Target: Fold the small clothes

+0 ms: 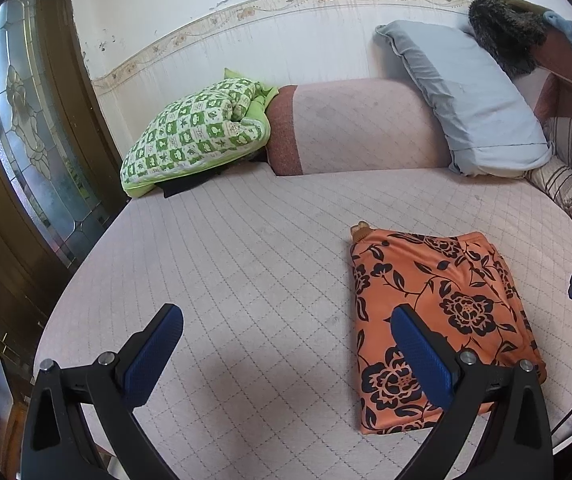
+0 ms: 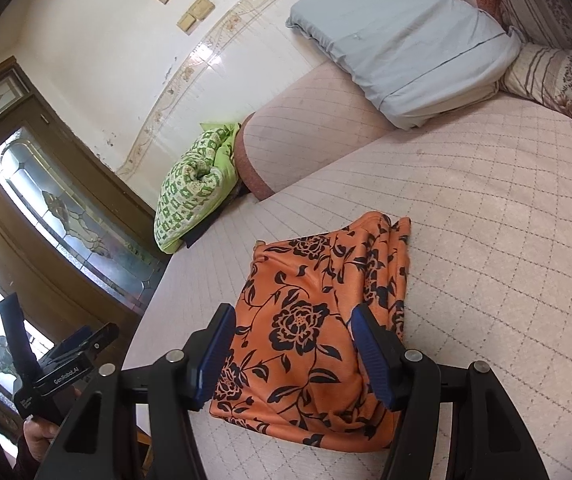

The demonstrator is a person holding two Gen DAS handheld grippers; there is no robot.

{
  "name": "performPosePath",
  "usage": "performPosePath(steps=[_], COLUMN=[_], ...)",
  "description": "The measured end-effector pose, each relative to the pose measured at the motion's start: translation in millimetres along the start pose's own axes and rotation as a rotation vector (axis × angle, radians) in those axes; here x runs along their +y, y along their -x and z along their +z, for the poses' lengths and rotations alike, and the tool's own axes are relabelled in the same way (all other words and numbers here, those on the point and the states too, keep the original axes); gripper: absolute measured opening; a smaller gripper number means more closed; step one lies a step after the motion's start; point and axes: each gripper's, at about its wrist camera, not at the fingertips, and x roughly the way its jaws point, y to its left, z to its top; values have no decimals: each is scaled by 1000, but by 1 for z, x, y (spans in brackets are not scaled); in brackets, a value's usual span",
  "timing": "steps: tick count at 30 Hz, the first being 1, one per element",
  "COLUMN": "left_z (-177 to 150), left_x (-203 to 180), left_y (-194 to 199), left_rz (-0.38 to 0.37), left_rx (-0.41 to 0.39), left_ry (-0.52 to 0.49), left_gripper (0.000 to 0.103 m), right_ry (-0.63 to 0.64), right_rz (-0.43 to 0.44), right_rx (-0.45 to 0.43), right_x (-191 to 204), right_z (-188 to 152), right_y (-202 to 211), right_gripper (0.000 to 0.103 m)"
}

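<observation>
Orange floral garment (image 2: 310, 328) sits folded into a compact rectangle on the quilted pink bed cover (image 1: 246, 248), near the front edge on your right side. Layered fold edges show along its right side in the right wrist view. A small tan bit of fabric pokes out at its far left corner.

Your right gripper (image 2: 290, 320) hangs over the near half of the garment, jaws spread about the width of the fold, blue pads (image 2: 370, 352) on either side. Pads look clear of the cloth, nothing pinched between them. I can't tell whether the tips brush the fabric.

Your left gripper (image 1: 286, 328) is wide apart and holds nothing. It's over bare cover, left of the garment; its right finger (image 1: 422, 356) overlaps the garment's left edge in the left wrist view, but I can't tell contact. Your hand (image 2: 40, 436) on that gripper shows at the bottom left of the right wrist view.

Background: green checked quilt (image 1: 194, 136) bundled at the far left corner by the bolster (image 1: 362, 124), grey-blue pillow (image 1: 466, 100) leaning at far right, striped floral cushion (image 2: 550, 76) beside it. Wooden door with leaded glass (image 1: 26, 128) to the left of the bed.
</observation>
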Motion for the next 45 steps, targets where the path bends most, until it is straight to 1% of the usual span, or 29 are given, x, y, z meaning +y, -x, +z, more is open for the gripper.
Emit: performPosePath(steps=[11,13,14,16,18,19,21,22,24,27,29,32,35,39,41,45], left_z=[3,3,3,2,0,-2,-7,-7,-7,-5,-4,-3,-4,-3,-2,2], left_x=[-8,-11,-13,-18,-22,-23,-27,-29,-31,-34,-35,-35,-39,-50,-56,-64], left_y=[-12,-20,-25,-39,-63,-73,-96,-104,-115,-131,-138,-142,-143,-147,-143,-135], left_rz=[-5,-23,-45,-121,-233,-276,-338,-358,-377,-436,-419,-413,-393,-356,-342,-285], left_rx=[12,27,40,95,189,229,300,314,327,349,362,354,334,332,304,259], left_ry=[-14,-21,-23,-23,-3,12,41,42,42,54,57,69,46,12,-9,-68], left_gripper=[103,103,103,103,103,103,103,103,103,103,103,103,103,103,103,103], right_ry=[-7,-13,-16,-33,-59,-75,-110,-128,-185,-264,-286,-307,-339,-321,-323,-322], right_rz=[-8,-10,-11,-9,-4,-4,6,11,15,38,28,-1,12,-2,-2,-20], right_rx=[11,15,19,32,61,82,101,109,128,153,184,226,252,256,261,251], right_x=[-8,-10,-11,-15,-21,-27,-37,-41,-55,-73,-81,-91,-97,-94,-93,-95], right_z=[1,1,1,2,3,5,9,11,16,22,25,27,26,25,24,24], right_y=[-2,-2,-2,-5,-11,-16,-22,-25,-32,-44,-57,-76,-86,-93,-95,-94], right_gripper=[64,64,64,64,65,65,65,67,67,69,69,69,69,69,69,69])
